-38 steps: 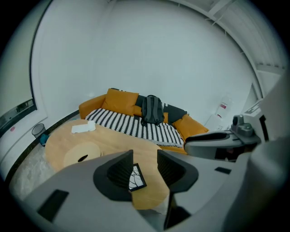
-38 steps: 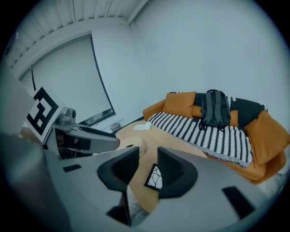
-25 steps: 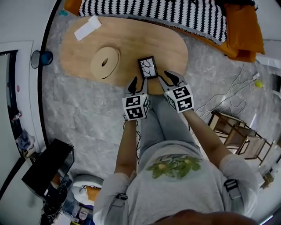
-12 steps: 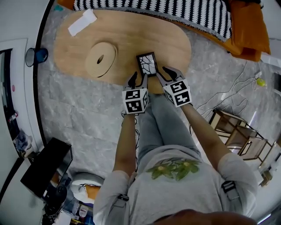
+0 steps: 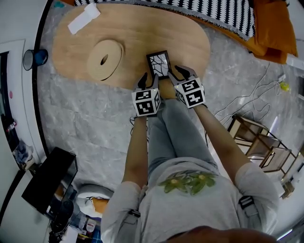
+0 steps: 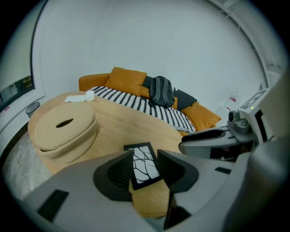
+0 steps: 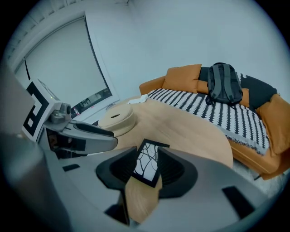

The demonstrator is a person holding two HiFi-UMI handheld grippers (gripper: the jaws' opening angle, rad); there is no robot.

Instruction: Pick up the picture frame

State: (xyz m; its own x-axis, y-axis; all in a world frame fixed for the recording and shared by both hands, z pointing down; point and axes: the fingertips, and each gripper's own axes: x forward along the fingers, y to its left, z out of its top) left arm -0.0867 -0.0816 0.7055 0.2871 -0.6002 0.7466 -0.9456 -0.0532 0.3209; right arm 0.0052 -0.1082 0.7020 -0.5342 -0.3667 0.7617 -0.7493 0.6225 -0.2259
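Looking at the picture frame (image 5: 158, 64) first: it's lying flat on the wooden table (image 5: 142, 33), close to the edge nearest the person, short side facing them. Black border, white picture with black branchy lines on it.

I'm seeing the left gripper (image 5: 148, 79) hovering right at the frame's near left corner, with its jaws standing apart. In the left gripper view the frame is showing up in the gap between them, but the pads aren't pressing on it. The right gripper (image 5: 183, 72) is sitting just beside the frame's right side. Its jaws have just been opening wider and are gaping now. In the right gripper view the frame is lining up in that gap too, not gripped. Whether either gripper is actually touching the frame, I can't tell. The two grippers are pointing down at the table side by side, near each other.

Going further out, a round coil of pale rope (image 5: 105, 59) is resting on the table left of the frame, well apart from it. A white cloth (image 5: 83, 19) is lying at the far left end. Behind the table a sofa is wearing a black-and-white striped blanket (image 5: 223, 14) and orange cushions (image 5: 270, 28), with a grey backpack (image 6: 161, 90) leaning on it.
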